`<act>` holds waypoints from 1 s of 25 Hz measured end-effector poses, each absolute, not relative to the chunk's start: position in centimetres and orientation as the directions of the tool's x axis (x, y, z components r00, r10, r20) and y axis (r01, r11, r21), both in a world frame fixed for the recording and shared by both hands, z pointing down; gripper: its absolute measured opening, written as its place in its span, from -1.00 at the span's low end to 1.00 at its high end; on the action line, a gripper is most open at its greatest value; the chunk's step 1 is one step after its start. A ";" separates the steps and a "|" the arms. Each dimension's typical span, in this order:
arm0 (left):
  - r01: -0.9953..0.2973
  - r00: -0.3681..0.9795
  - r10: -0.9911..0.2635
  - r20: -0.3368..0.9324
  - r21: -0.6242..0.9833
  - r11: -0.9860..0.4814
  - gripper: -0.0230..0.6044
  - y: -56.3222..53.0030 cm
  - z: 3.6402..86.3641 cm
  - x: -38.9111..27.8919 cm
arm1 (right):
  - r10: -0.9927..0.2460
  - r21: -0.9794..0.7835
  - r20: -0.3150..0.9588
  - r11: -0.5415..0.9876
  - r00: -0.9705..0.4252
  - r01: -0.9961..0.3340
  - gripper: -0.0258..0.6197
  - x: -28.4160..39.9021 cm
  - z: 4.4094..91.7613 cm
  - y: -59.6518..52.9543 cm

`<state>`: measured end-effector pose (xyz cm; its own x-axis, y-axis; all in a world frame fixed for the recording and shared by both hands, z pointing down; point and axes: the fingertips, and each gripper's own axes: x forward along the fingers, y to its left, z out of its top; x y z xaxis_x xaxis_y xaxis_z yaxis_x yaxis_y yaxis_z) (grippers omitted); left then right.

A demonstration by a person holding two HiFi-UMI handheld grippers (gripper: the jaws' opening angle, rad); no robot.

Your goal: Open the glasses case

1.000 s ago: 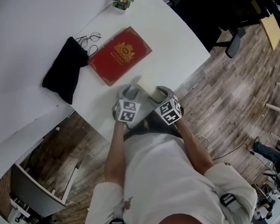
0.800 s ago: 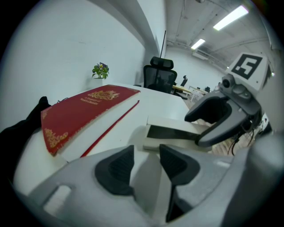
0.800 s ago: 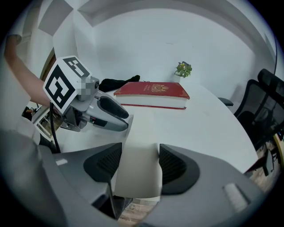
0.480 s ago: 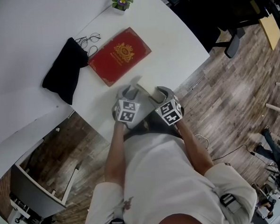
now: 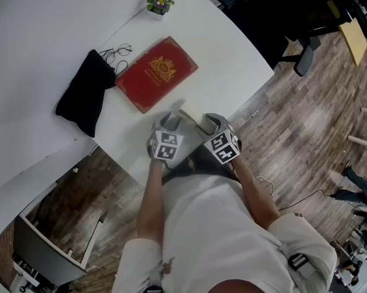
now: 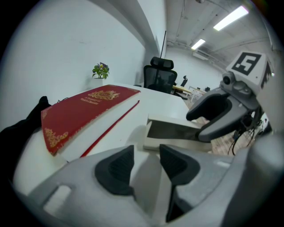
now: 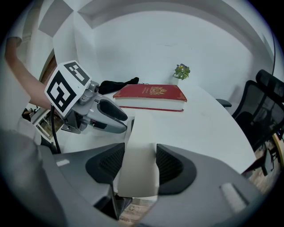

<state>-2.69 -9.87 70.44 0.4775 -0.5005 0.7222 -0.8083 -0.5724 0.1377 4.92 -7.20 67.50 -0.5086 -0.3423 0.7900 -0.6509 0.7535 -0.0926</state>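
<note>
The beige glasses case (image 5: 191, 117) lies near the table's front edge, between my two grippers. In the right gripper view its pale lid (image 7: 141, 146) fills the gap of my right gripper (image 7: 140, 153), whose jaws have just been closing; both pads touch its sides. In the left gripper view the case (image 6: 177, 133) shows a dark inner face just beyond my left gripper (image 6: 146, 153), whose jaws stand a little apart over a pale surface with nothing clearly pinched. The right gripper's finger (image 6: 217, 115) reaches over the case.
A red book (image 5: 157, 73) lies behind the case, with a black pouch (image 5: 84, 93) and wire glasses (image 5: 117, 52) to its left. A small potted plant (image 5: 161, 0) stands at the back. The table (image 5: 227, 53) ends just right of the grippers; office chairs (image 5: 302, 55) stand beyond.
Both grippers stay at the case. The right gripper's marker cube has shifted very slightly; nothing else has moved.
</note>
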 end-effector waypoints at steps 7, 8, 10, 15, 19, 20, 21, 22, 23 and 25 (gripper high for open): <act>-0.809 0.476 -0.493 0.728 0.142 -0.570 -0.34 -9.7 70.6 -2.8 | -0.343 -0.094 0.789 0.753 -0.510 -0.651 -0.25 5.0 67.3 -7.3; -0.810 0.474 -0.492 0.731 0.143 -0.568 -0.34 -9.7 70.6 -2.8 | -0.343 -0.093 0.789 0.753 -0.510 -0.651 -0.25 5.1 67.3 -7.3; -0.810 0.476 -0.495 0.727 0.143 -0.568 -0.34 -9.7 70.6 -2.7 | -0.345 -0.092 0.788 0.754 -0.511 -0.651 -0.26 5.1 67.2 -7.3; -0.810 0.474 -0.491 0.731 0.144 -0.568 -0.34 -9.6 70.6 -2.8 | -0.349 -0.088 0.786 0.754 -0.511 -0.651 -0.30 5.1 67.0 -7.4; -0.808 0.479 -0.500 0.722 0.140 -0.573 -0.34 -9.9 70.4 -2.7 | -0.353 -0.085 0.784 0.754 -0.512 -0.651 -0.35 5.2 66.9 -7.5; -0.808 0.479 -0.499 0.722 0.141 -0.573 -0.34 -9.9 70.4 -2.7 | -0.353 -0.085 0.783 0.754 -0.512 -0.651 -0.36 5.2 66.9 -7.5; -0.807 0.480 -0.497 0.723 0.142 -0.573 -0.35 -9.9 70.5 -2.7 | -0.354 -0.085 0.783 0.753 -0.512 -0.652 -0.38 5.2 66.9 -7.6; -0.807 0.480 -0.496 0.723 0.143 -0.573 -0.34 -9.8 70.6 -2.7 | -0.355 -0.085 0.782 0.753 -0.512 -0.653 -0.39 5.2 66.9 -7.6; -0.808 0.480 -0.495 0.724 0.145 -0.572 -0.34 -9.8 70.7 -2.7 | -0.357 -0.085 0.781 0.752 -0.512 -0.654 -0.41 5.3 66.8 -7.6; -0.809 0.478 -0.493 0.727 0.146 -0.569 -0.34 -9.7 70.8 -2.8 | -0.359 -0.085 0.780 0.751 -0.513 -0.655 -0.43 5.3 66.8 -7.7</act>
<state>-2.77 -9.70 70.77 0.4778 -0.4930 0.7271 -0.8093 -0.5690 0.1460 5.31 -7.69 66.76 -0.5133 -0.3590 0.7795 -0.6550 0.7508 -0.0855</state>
